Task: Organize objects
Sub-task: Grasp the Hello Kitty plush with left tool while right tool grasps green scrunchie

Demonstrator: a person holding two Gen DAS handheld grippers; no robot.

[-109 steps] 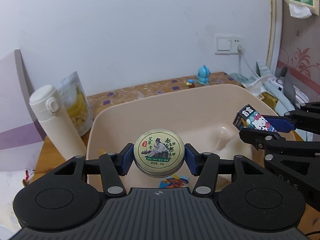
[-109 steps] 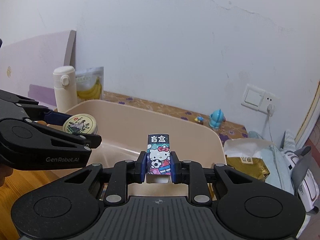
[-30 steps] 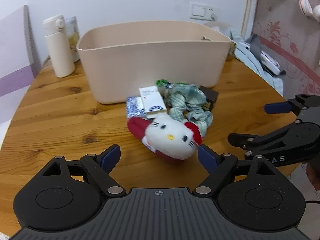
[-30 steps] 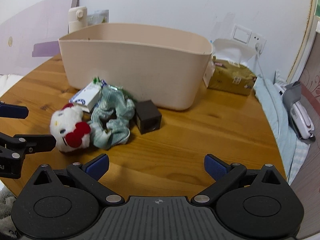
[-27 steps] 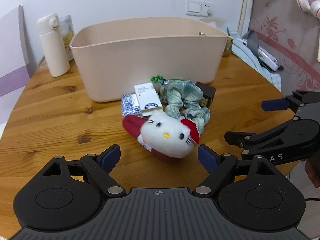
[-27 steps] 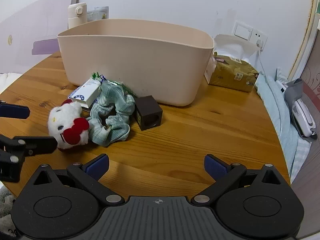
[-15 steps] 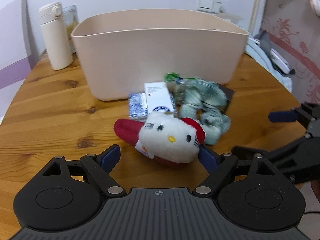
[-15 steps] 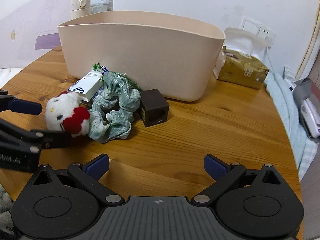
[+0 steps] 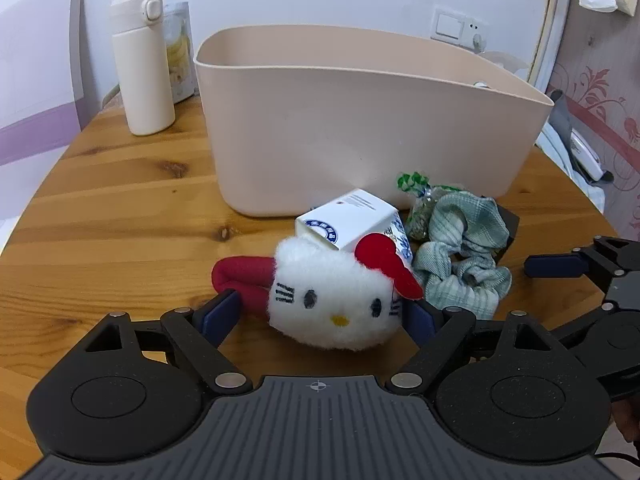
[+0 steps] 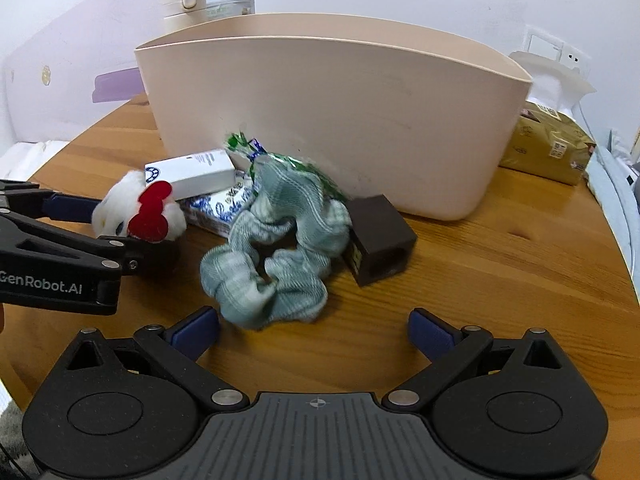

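A white Hello Kitty plush (image 9: 332,300) with a red bow lies on the wooden table (image 9: 120,208) between the open fingers of my left gripper (image 9: 320,316); the pads are not pressing it. The plush also shows in the right wrist view (image 10: 140,208). Behind it lie a white box (image 9: 352,224), a blue patterned packet (image 10: 218,206), a green candy bag (image 9: 416,192), a green scrunchie (image 10: 276,248) and a dark brown cube (image 10: 380,240). My right gripper (image 10: 314,328) is open and empty, just in front of the scrunchie. A beige tub (image 9: 360,120) stands behind the pile.
A cream thermos (image 9: 140,64) and a banana snack bag (image 9: 180,52) stand at the back left. A gold tissue pack (image 10: 548,148) lies right of the tub. The table edge drops off at the right, where cloth and a device (image 9: 584,152) lie.
Both grippers have moved forward and lower toward the pile. My left fingers now straddle the plush; my right gripper has come up close to the scrunchie. Earlier, both let go of a tin and a box.
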